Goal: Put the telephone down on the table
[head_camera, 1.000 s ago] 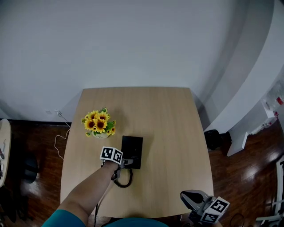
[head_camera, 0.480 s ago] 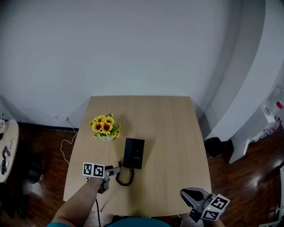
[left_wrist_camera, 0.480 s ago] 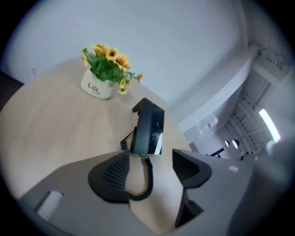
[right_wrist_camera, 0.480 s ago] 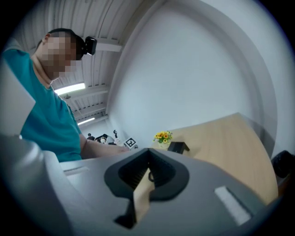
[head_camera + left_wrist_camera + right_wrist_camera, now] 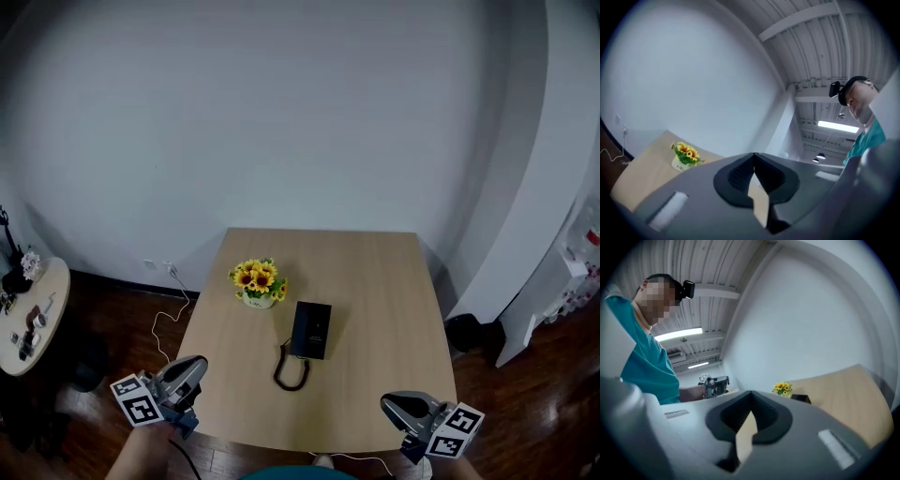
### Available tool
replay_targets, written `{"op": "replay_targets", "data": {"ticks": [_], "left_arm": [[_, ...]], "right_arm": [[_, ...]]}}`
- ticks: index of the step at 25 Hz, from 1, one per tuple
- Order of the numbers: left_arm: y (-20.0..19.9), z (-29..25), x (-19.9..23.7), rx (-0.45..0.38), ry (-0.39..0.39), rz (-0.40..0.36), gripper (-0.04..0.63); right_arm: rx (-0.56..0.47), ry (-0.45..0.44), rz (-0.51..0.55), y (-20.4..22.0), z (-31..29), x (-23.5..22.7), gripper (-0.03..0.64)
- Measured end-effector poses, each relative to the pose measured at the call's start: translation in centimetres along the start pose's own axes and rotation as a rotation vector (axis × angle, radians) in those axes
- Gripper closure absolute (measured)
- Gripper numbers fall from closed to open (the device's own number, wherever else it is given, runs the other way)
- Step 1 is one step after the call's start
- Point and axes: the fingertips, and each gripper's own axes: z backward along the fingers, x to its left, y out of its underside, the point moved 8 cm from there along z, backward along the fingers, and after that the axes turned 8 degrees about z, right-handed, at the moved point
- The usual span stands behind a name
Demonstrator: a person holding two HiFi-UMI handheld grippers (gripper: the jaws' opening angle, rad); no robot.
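Note:
The black telephone (image 5: 311, 330) lies flat in the middle of the wooden table (image 5: 394, 309), its coiled cord (image 5: 292, 371) curling toward the near edge. In the right gripper view the telephone (image 5: 802, 399) shows small and far behind the jaws. My left gripper (image 5: 190, 367) hangs off the table's near left corner, well away from the telephone. In its own view the left gripper (image 5: 753, 155) is shut with nothing between the jaws. My right gripper (image 5: 391, 406) sits at the near right corner, and its own view shows this gripper (image 5: 751, 394) shut and empty too.
A pot of sunflowers (image 5: 258, 281) stands just left of the telephone. A small round side table (image 5: 33, 314) with clutter is at the far left. A white cable (image 5: 169, 305) trails on the dark floor. White furniture (image 5: 562, 281) lines the right side.
My left gripper has pulled back from beside the telephone to off the near left corner and has gone from open to shut. The head view has backed away. The right gripper barely moved.

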Motion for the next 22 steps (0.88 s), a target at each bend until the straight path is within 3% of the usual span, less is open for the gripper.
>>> {"op": "replay_targets", "data": {"ticks": [6, 14, 17, 22], "left_arm": [[-2.4, 9.5, -6.1, 0.007, 0.175, -0.153, 0.589], [1.9, 24.7, -6.8, 0.136, 0.338, -0.067, 0.589], [3.7, 27.8, -7.7, 0.151, 0.387, -0.033, 0.589], [6.5, 30.2, -10.9, 0.170, 0.456, -0.052, 0.589]], "right_arm": [[-0.002, 0.016, 0.047, 0.1, -2.6, 8.1, 0.614], [-0.048, 0.065, 0.039, 0.4, -5.1, 23.7, 0.615], [-0.028, 0.069, 0.054, 1.1, -4.7, 28.0, 0.615], [-0.037, 0.082, 0.065, 1.3, -2.2, 32.3, 0.614]]}}
